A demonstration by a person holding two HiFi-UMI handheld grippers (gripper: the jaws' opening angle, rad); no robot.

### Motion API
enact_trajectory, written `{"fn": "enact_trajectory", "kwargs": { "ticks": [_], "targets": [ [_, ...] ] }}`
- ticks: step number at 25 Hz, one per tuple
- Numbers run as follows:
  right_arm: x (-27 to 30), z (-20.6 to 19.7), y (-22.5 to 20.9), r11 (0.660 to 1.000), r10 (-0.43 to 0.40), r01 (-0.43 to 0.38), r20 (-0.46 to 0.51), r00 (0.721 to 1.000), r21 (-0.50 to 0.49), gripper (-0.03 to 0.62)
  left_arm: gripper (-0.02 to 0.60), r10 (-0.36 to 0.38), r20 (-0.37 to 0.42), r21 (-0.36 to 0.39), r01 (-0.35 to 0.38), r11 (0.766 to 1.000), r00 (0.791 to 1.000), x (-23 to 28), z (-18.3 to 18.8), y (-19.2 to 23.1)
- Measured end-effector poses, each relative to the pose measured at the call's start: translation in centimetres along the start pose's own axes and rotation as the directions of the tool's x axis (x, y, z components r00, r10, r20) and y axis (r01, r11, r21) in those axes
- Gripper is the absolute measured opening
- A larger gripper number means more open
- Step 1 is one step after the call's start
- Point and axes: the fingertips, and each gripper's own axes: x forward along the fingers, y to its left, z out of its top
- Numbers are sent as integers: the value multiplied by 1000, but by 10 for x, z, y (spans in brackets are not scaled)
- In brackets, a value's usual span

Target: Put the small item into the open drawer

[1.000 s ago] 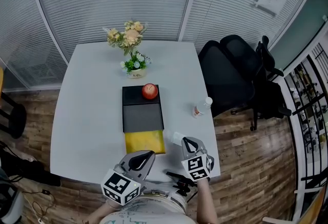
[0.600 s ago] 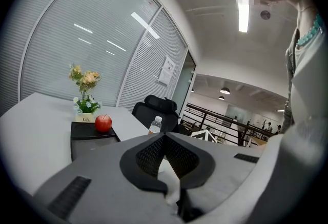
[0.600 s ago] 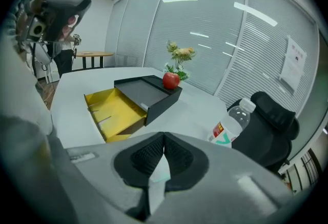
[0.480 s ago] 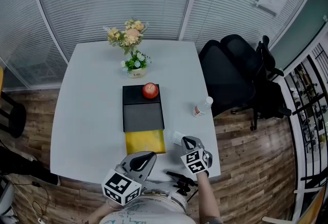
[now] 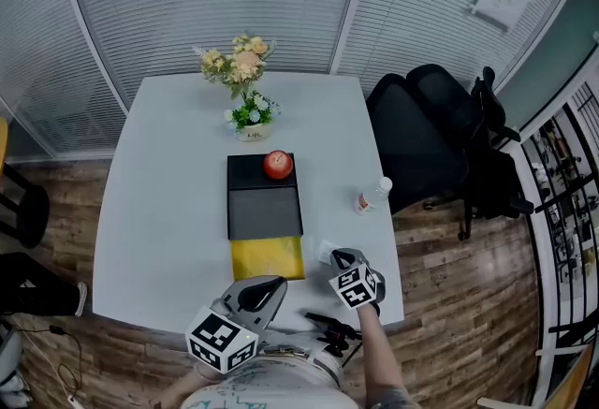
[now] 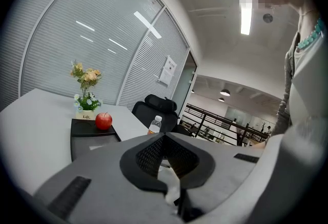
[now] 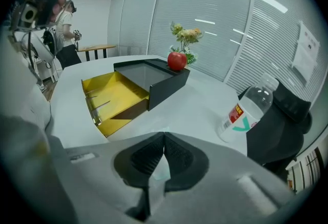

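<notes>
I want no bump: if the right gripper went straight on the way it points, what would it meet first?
Probably the small pale item lying on the white table, just ahead of the right gripper and its shut fingers. Depth there is unclear.

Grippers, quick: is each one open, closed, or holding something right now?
Left gripper: closed, jaws together, holding nothing.
Right gripper: closed, jaws together, holding nothing.
</notes>
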Motion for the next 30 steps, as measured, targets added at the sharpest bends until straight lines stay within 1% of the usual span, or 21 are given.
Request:
{"fn": "enact_trajectory", "kwargs": {
  "ticks": [3,8,13,19,23,28,30],
  "targets": [
    [6,-2,3,999,30,-29,-17,999,18,7,-3,-1,-1,-2,1,1000,1000,-1,0,1],
    [15,-7,4,998,53,-51,-39,998,36,46,-3,-10,-1,-16,10,1000,1000,-1,-3,1],
    [26,-11,5,997,68,-65,-78,995,43,54,-3,-10,-11,5,10,1000,1000,-1,-3,-1],
    [38,-18,4,996,70,-64,-115,991,55,52,-3,-11,-10,-4,11,1000,1000,0,-3,0],
    [41,-20,5,995,77,-69,-117,990,71,34,-3,-6,-8,-9,6,1000,1000,-1,-2,3],
    [43,-21,5,994,87,-78,-113,990,81,19,-3,-2,-10,25,3,1000,1000,-1,-1,0],
    [43,-20,4,994,82,-72,-109,991,86,14,-3,-10,-9,25,10,1000,1000,0,0,-3]
  ]
}}
